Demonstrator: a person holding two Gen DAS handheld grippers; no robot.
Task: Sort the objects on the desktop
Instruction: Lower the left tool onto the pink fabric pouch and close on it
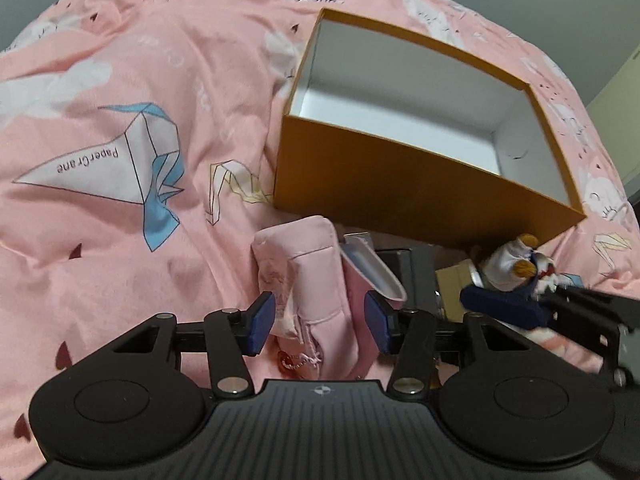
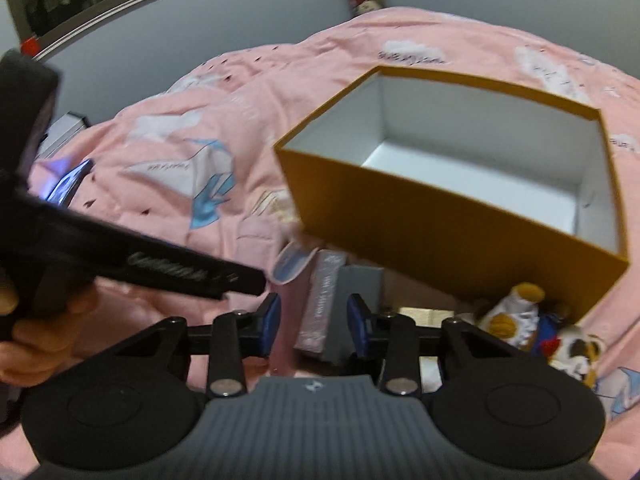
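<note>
Two grippers noted. Left gripper (image 1: 320,322): jaws part-open around pink pouch (image 1: 308,280), lower centre, not visibly pinched. Right gripper (image 2: 314,324): jaws narrowed astride grey box (image 2: 348,312) (contact uncertain). Orange box (image 1: 400,188) empty, upper right. Risk: soft pouch could slip if lifted loosely.

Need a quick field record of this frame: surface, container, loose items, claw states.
surface: pink crane-print fabric sheet
container: open orange cardboard box with white inside, nothing visible in it
item 1: pink fabric pouch, between the pads of the left claw, no pad contact visible
item 2: pale pink slim rectangular box, ahead of the right claw
item 3: small plush toy, by the box's near corner
</note>
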